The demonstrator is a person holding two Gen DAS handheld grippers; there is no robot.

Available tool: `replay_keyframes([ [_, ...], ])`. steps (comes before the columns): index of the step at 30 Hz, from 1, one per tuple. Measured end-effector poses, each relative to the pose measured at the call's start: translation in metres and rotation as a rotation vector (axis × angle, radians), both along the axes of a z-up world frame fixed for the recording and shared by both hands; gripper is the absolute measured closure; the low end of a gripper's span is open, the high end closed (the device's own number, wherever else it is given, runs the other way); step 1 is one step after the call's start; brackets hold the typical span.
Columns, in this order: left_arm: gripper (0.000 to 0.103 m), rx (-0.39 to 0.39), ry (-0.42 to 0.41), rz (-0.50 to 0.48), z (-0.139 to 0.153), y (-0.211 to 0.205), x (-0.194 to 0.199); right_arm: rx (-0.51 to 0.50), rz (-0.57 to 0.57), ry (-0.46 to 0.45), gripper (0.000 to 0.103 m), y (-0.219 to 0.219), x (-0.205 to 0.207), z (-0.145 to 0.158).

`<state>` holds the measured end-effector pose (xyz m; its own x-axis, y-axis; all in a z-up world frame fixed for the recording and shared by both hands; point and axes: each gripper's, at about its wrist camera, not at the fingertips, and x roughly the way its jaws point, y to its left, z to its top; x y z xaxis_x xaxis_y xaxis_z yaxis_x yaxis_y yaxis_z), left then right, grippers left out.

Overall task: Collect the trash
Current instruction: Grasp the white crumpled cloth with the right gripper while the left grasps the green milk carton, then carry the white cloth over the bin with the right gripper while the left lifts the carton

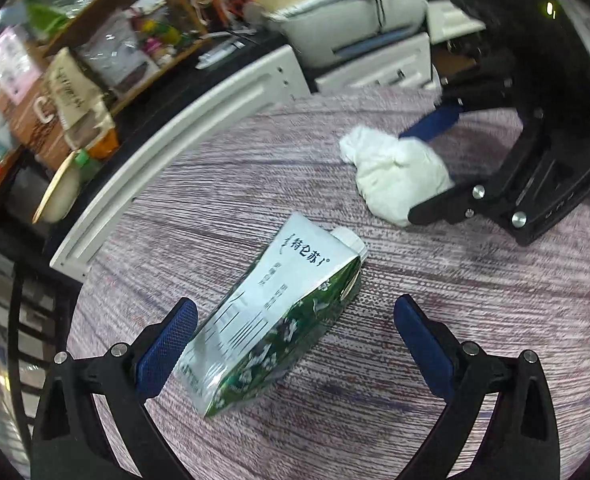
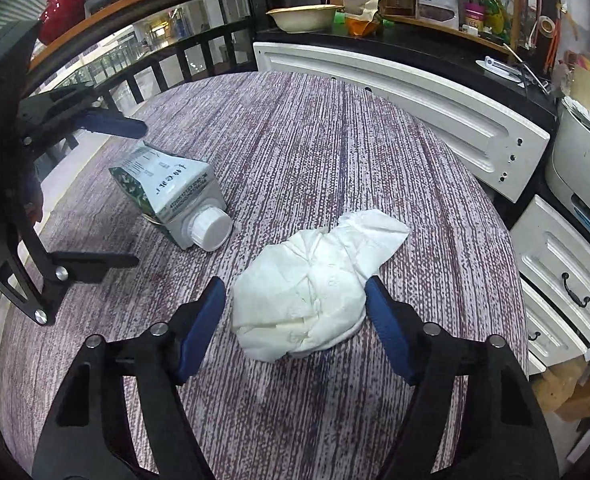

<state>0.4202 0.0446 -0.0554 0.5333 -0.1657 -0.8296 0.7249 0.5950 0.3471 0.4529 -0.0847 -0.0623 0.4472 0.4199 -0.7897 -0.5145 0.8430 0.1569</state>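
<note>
Straddling the toppled milk carton (image 1: 279, 316) on the tabletop (image 1: 415, 360), left claw (image 1: 295, 344) was wide open, right claw (image 2: 295, 320) wide around the crumpled tissue (image 2: 315, 284); carton likely light, crushable, grip mid-body; tissue soft.

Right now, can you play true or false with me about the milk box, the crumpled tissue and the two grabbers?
1. The milk carton lies on its side. True.
2. The carton's cap is missing. False: a white cap is on it.
3. The right gripper straddles the crumpled tissue, jaws open. True.
4. The left gripper is shut on the carton. False: it is open around it.
5. The tissue sits on top of the carton. False: they lie apart on the table.
</note>
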Motion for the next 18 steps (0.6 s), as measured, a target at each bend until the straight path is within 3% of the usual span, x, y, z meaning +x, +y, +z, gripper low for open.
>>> replay_keyframes([
  [3, 0.006, 0.063, 0.007, -0.011, -0.016, -0.002, 0.006, -0.017, 0.005, -0.011, 0.043, 0.003, 0.003, -0.003],
  [7, 0.01, 0.05, -0.009, 0.01, -0.016, 0.0, 0.004, -0.009, 0.012, -0.021, 0.08, 0.005, 0.001, -0.003],
  [13, 0.035, 0.039, -0.053, 0.081, -0.007, 0.003, -0.003, 0.038, -0.016, -0.017, 0.085, 0.0, -0.011, 0.001],
  [18, 0.044, 0.007, -0.08, 0.15, -0.003, 0.001, -0.012, 0.074, -0.016, -0.042, 0.085, -0.01, -0.04, 0.015],
])
